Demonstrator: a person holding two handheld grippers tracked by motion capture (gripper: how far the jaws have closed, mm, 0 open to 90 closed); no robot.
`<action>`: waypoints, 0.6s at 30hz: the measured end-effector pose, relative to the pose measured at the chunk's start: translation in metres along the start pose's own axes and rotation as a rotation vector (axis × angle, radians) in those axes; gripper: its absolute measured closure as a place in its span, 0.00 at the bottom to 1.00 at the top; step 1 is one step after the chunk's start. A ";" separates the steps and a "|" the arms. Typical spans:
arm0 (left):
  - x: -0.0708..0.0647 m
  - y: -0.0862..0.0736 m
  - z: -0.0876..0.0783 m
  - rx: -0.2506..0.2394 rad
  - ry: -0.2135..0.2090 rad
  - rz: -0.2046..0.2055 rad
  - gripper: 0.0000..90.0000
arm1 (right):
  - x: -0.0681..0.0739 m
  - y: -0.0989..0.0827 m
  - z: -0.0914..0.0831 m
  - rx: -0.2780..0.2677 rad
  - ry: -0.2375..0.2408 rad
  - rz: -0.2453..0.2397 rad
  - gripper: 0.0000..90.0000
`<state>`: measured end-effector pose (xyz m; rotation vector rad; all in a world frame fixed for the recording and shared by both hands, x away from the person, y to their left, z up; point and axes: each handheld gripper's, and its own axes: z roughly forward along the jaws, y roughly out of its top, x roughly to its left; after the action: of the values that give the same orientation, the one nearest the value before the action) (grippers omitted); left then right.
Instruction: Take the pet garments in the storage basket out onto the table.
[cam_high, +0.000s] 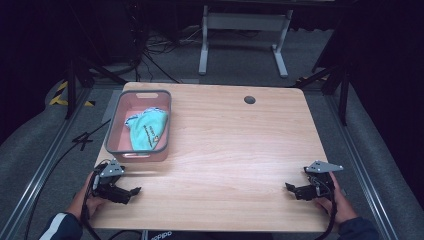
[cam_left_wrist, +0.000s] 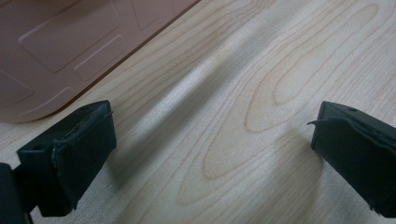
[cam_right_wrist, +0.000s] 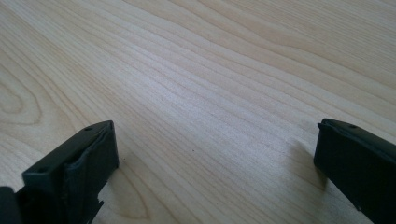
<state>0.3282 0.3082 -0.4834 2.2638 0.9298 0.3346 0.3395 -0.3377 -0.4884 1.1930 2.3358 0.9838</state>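
Resting low near the front edge of the table (cam_high: 220, 145), one by each front corner — left gripper (cam_high: 134, 191) by the front-left corner, right gripper (cam_high: 289, 187) by the front-right corner. Both spread wide with nothing between the jaws, just bare wood in the left gripper view and the right gripper view. Pointing inward, toward each other across the front edge.

Sitting at the back-left part of the table: a pink basket (cam_high: 113, 129) with a grey rim. Lying crumpled inside it: a teal cloth (cam_high: 147, 131) with a bit of yellow on it. Closest to the left gripper, just past it toward the back edge. Showing up as a pink wall (cam_left_wrist: 56, 51) at the top-left corner of the left gripper view.

Looks like the very start of the job — nothing grabbed yet, cloth in the basket untouched. Probably next: lifting the left gripper over the grey rim, reaching down onto the cloth, pinching a fold, then pulling it up and out. Needs care not to bump the basket wall or push the basket along.

Hard to tell: the marks on the cloth, too small to read. Hidden too: how the cloth is folded below the top, and anything under it. Cut off at the bottom of the high view: most of both arms.
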 end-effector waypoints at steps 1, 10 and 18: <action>0.000 0.000 0.000 0.000 0.001 0.000 0.00 | 0.000 0.000 0.000 0.000 0.000 0.000 0.00; -0.001 -0.001 -0.001 -0.001 0.003 -0.002 0.01 | 0.000 0.000 0.000 0.000 0.000 0.000 0.00; 0.000 -0.001 -0.006 0.017 0.005 -0.001 0.07 | 0.000 0.000 0.000 0.000 -0.002 0.000 0.00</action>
<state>0.3252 0.3117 -0.4796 2.2793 0.9397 0.3331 0.3394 -0.3376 -0.4883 1.1935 2.3344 0.9824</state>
